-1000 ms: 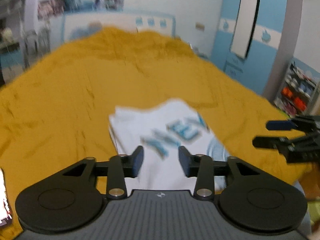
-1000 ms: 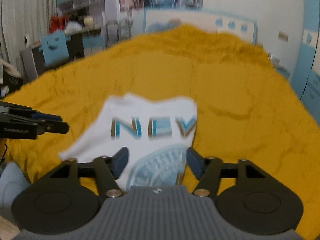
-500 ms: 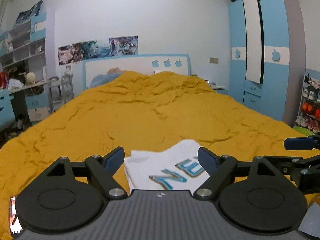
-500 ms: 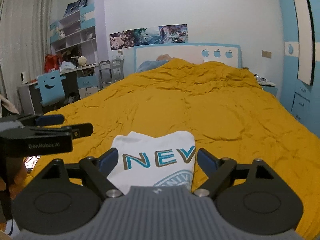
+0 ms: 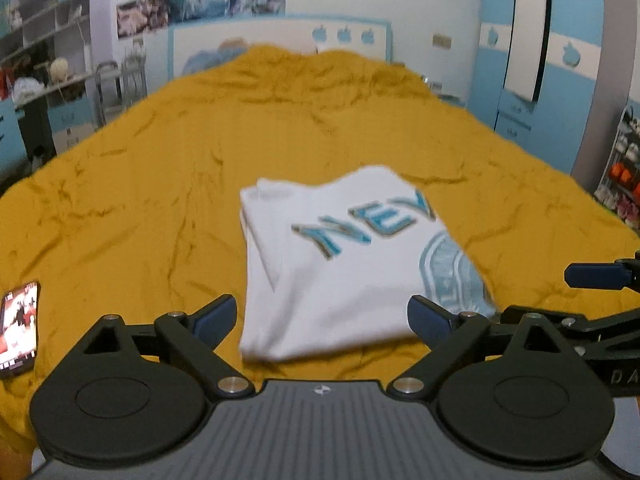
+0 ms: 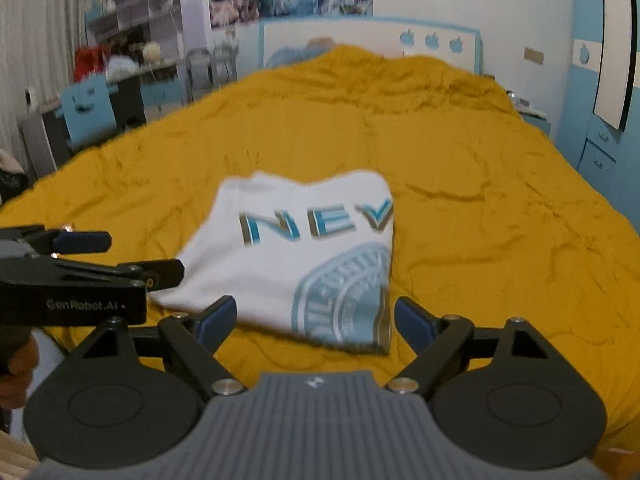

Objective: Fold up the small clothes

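Observation:
A white T-shirt (image 5: 340,268) with blue "NEV" lettering and a round blue emblem lies folded into a rectangle on the yellow bedspread (image 5: 160,168). It also shows in the right wrist view (image 6: 304,252). My left gripper (image 5: 320,320) is open and empty, held just short of the shirt's near edge. My right gripper (image 6: 316,320) is open and empty, just short of the shirt's near right corner. The left gripper also shows in the right wrist view (image 6: 88,268), at the left beside the shirt. The right gripper also shows at the right edge of the left wrist view (image 5: 596,292).
A phone (image 5: 18,328) with a lit screen lies on the bedspread at the near left. A headboard (image 5: 280,44) stands at the far end of the bed. A blue wardrobe (image 5: 536,60) is to the right, a desk and shelves (image 6: 116,80) to the left.
Both grippers opened wide about one second ago and stay open. Both views tilted up toward the room, then back down onto the shirt. The shirt lies where it was.

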The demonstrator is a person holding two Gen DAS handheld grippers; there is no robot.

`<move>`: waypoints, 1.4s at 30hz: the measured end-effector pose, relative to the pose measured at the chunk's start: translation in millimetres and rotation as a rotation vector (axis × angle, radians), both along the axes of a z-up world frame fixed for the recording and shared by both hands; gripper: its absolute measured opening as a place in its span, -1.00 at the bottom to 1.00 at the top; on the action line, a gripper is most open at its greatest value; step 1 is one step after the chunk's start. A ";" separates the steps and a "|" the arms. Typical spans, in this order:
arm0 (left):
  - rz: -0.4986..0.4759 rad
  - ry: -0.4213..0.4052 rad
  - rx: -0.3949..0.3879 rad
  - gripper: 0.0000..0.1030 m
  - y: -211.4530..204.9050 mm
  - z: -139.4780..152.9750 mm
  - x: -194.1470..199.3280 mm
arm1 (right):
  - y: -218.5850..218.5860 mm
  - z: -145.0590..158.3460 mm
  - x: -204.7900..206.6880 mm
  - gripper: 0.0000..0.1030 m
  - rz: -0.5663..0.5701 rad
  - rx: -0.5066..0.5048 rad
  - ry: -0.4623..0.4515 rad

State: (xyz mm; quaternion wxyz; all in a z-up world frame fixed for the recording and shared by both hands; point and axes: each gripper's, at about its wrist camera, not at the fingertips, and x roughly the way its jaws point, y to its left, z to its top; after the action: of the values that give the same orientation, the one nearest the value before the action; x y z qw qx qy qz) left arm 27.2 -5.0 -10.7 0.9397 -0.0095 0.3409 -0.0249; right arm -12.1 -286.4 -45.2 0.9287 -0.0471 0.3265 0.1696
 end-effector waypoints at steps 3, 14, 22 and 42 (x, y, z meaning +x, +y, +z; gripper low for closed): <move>0.002 0.030 0.002 1.00 0.6 -6.3 -0.6 | 0.1 -9.7 4.5 0.59 0.002 -0.003 0.051; -0.002 0.049 0.008 1.00 -6.2 -7.8 -1.9 | -2.6 -18.8 10.9 0.59 -0.020 0.002 0.110; -0.001 0.050 0.010 1.00 -6.1 -7.8 -1.6 | -2.6 -17.7 12.1 0.59 -0.022 0.006 0.110; -0.003 0.049 0.014 1.00 -5.6 -8.2 -0.9 | -1.3 -18.0 12.1 0.59 -0.010 0.000 0.118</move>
State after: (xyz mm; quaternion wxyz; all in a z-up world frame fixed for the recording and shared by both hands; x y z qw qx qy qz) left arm 26.2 -10.7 -18.9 0.9310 -0.0029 0.3642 -0.0238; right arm 0.0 -287.6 -63.3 0.9087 -0.0355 0.3807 0.1676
